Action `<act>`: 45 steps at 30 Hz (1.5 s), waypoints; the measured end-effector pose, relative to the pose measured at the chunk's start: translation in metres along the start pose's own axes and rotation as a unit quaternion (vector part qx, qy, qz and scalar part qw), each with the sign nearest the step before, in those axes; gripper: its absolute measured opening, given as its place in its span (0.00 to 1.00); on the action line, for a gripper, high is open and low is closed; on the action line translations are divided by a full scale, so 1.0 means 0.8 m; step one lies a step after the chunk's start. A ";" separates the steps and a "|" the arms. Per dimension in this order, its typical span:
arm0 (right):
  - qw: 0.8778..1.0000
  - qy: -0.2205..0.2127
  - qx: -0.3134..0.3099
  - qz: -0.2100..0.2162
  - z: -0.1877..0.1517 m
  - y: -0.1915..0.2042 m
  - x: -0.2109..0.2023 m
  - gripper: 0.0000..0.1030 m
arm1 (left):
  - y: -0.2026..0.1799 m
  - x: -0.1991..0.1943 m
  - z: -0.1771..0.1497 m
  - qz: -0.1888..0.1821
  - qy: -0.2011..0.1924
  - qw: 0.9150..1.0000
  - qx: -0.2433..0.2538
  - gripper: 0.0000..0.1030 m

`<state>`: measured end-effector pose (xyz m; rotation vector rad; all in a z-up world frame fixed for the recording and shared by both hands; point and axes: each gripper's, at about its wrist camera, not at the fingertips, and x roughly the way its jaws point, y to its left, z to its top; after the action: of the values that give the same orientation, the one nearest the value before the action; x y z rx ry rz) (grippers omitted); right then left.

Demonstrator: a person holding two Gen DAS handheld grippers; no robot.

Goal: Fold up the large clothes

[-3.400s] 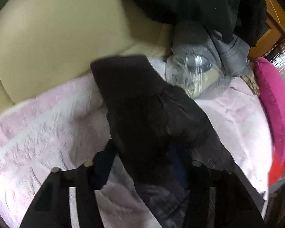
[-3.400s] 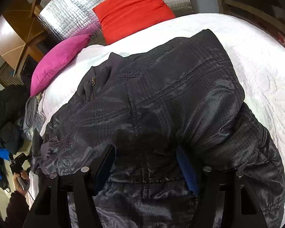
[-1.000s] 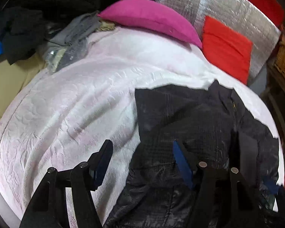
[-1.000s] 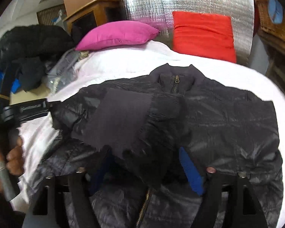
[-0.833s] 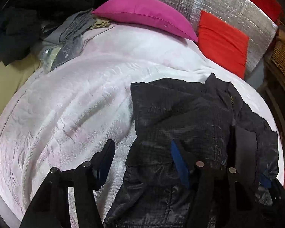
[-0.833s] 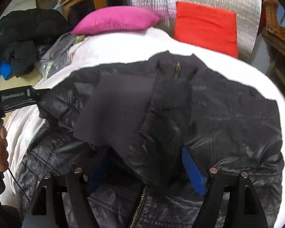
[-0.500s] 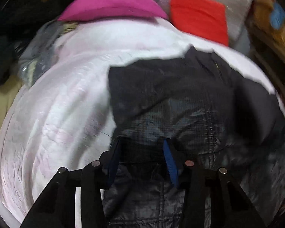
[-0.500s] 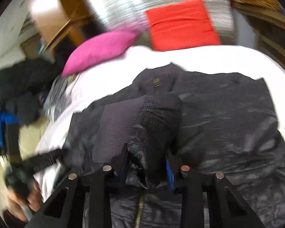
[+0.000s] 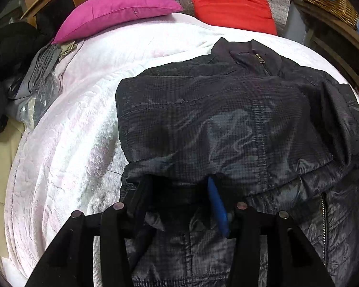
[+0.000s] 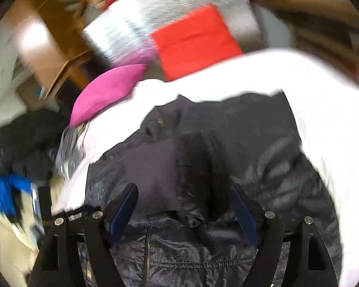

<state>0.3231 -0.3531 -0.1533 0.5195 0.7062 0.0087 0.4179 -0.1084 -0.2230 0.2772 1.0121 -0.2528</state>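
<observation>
- Between your left gripper [image 9: 179,191] fingers, in the left wrist view, a folded sleeve of the dark jacket [image 9: 227,119] bunches up; the jaws have just been easing a little wider, and you cannot tell whether the pads still pinch the fabric.
- Ahead of those jaws the jacket lies on the white bedspread [image 9: 71,131], collar and zipper at the far end, with the pink pillow [image 9: 117,12] and red cushion [image 9: 229,2] beyond.
- Between your right gripper [image 10: 183,205] fingers, in the blurred right wrist view, the other sleeve lies over the jacket front; the jaws have just sprung wide and stand released, pads clear of the cloth.
</observation>
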 end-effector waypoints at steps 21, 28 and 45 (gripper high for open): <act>0.977 -0.045 0.109 -0.178 0.034 -0.081 -0.006 0.82 | 0.008 -0.003 0.003 -0.009 0.006 1.000 -0.012 0.53; 0.996 -0.014 0.026 -0.080 0.027 -0.020 0.000 0.83 | 0.003 0.000 0.005 0.002 0.007 1.000 -0.016 0.54; 0.965 0.051 -0.115 -0.232 -0.006 0.101 0.110 0.30 | 0.031 -0.022 0.006 0.005 -0.018 0.999 -0.039 0.36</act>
<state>0.4005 -0.2647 -0.1736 0.1219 0.9022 -0.3190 0.4211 -0.0853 -0.2023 0.2060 0.9823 -0.2085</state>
